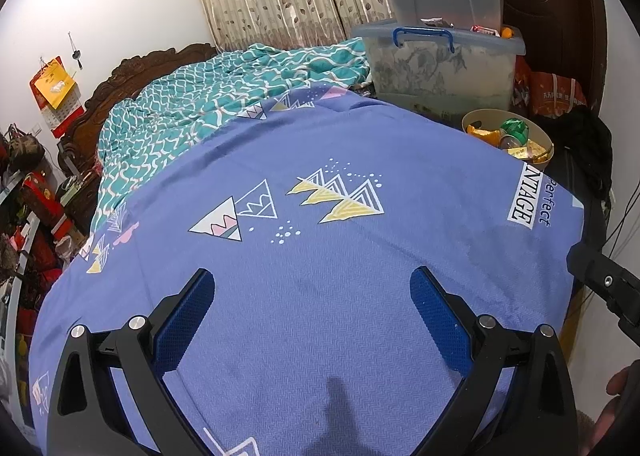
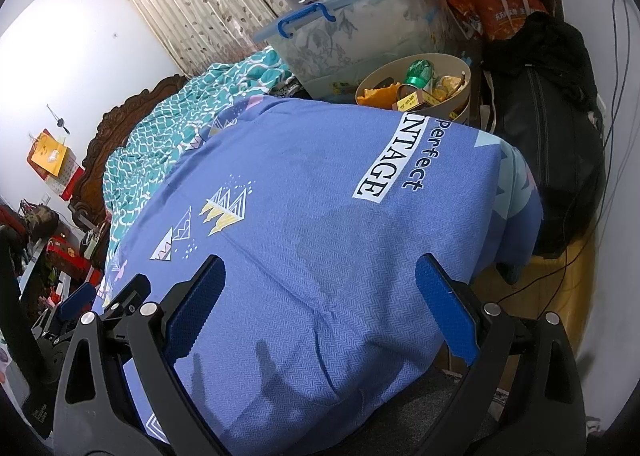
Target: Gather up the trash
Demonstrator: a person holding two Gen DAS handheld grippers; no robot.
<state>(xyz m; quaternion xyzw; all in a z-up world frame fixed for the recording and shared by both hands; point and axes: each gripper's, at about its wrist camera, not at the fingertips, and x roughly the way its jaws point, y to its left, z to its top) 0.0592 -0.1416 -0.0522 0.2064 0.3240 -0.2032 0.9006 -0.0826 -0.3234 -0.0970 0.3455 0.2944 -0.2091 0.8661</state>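
Observation:
A round beige bin [image 1: 476, 119] stands past the far right corner of the bed and holds a green can [image 1: 515, 129], yellow wrappers and small boxes. It also shows in the right wrist view [image 2: 464, 105] with the green can [image 2: 420, 71] in it. My left gripper [image 1: 312, 284] is open and empty over the blue bedsheet [image 1: 320, 256]. My right gripper [image 2: 320, 276] is open and empty over the same sheet [image 2: 320, 215], nearer the bed's right edge. No loose trash shows on the sheet.
A teal quilt [image 1: 224, 95] is bunched at the headboard. Clear storage boxes [image 1: 440, 63] are stacked beyond the bin. A black bag [image 2: 540, 135] and cables lie right of the bed. Cluttered shelves [image 1: 28, 215] stand at the left.

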